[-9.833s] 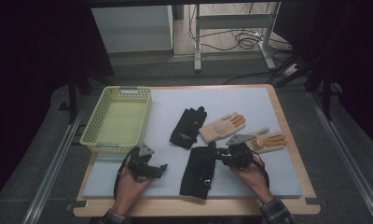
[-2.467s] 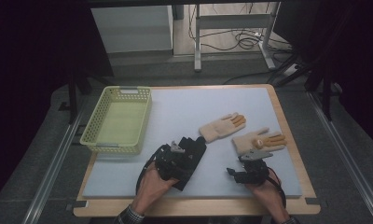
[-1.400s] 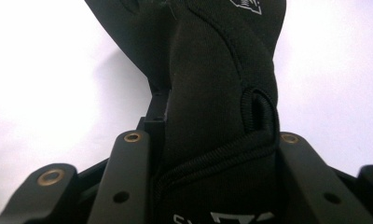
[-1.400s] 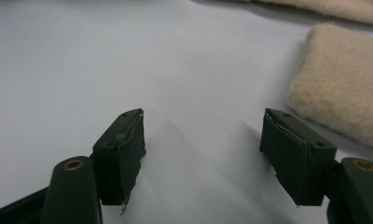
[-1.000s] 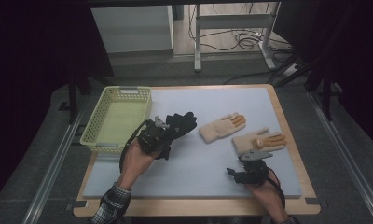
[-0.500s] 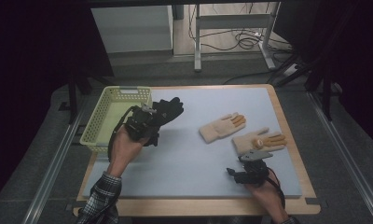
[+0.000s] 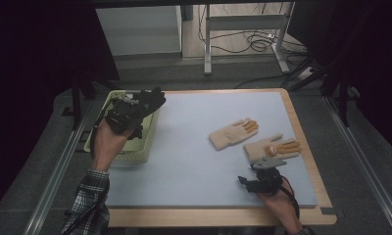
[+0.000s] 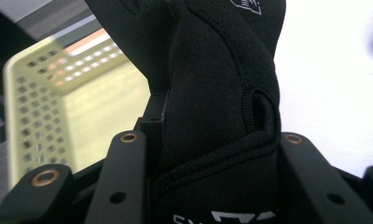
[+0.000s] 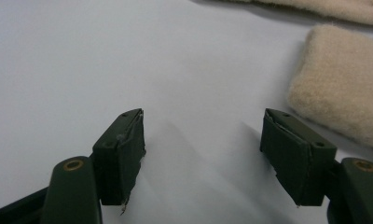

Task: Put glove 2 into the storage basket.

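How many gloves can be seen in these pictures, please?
3, maybe 4. Two beige gloves lie on the mat: one nearer the middle, one just beyond the right gripper. The left gripper holds black glove fabric above the basket; a second black glove may be bundled inside.

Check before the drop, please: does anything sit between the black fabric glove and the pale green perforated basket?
Nothing visible does: the black fabric glove, clamped in the left gripper, hangs over the pale green perforated basket.

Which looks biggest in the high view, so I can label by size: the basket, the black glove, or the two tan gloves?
1. Basket, clearly largest, though partly hidden.
2. The two tan gloves look alike, so no order between them.
3. Black glove, bunched in the left tongs and raised nearer the camera, so its rank is unsure.
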### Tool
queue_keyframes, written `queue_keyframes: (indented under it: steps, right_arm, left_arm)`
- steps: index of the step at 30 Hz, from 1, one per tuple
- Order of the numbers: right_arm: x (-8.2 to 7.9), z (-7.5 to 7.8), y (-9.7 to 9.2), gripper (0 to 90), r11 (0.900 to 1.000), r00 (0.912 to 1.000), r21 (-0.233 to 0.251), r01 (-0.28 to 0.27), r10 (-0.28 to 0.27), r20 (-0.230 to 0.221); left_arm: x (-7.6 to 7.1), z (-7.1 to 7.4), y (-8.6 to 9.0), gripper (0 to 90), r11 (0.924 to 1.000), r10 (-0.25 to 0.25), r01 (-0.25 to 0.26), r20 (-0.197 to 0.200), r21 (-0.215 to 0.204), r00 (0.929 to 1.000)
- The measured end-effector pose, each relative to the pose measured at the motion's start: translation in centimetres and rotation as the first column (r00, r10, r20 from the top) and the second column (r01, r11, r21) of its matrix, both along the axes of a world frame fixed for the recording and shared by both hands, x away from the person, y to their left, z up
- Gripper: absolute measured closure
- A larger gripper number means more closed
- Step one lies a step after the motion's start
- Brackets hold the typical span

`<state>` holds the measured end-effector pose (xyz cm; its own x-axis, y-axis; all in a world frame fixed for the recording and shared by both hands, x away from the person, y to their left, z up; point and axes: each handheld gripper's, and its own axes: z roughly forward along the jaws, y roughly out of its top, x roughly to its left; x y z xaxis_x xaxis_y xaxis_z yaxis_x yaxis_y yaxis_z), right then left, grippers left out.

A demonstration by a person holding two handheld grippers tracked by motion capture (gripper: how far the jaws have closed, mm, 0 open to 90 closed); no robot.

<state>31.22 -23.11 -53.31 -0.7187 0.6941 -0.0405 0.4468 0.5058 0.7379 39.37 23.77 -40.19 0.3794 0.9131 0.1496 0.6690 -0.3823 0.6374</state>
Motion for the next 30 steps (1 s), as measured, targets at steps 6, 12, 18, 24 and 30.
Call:
queue_keyframes:
  steps: [6,12,18,24,30]
  right_arm:
    - [0.0,0.0,0.0,30.0,1.0,1.0,0.0,0.0,0.0,0.0]
    - [0.0,0.0,0.0,30.0,1.0,1.0,0.0,0.0,0.0,-0.001]
    - [0.0,0.0,0.0,30.0,1.0,1.0,0.0,0.0,0.0,-0.001]
    - [0.0,0.0,0.0,30.0,1.0,1.0,0.001,0.0,0.0,-0.001]
    - [0.0,0.0,0.0,29.7,1.0,1.0,0.001,-0.001,0.001,-0.001]
  left_arm:
    - [1.7,-2.3,3.4,61.3,0.9968,0.08,-0.08,-0.048,0.01,0.9956]
    - [3.3,-4.2,5.2,60.5,0.9908,0.135,-0.133,-0.107,0.025,0.9851]
    - [4.9,-5.8,6.2,59.8,0.9819,0.181,-0.167,-0.173,0.088,0.9682]
    - [6.9,-7.3,6.8,58.1,0.9745,0.217,-0.194,-0.247,0.112,0.9446]
    - [8.2,-8.8,7.1,52.7,0.9629,0.255,-0.214,-0.295,0.164,0.9206]
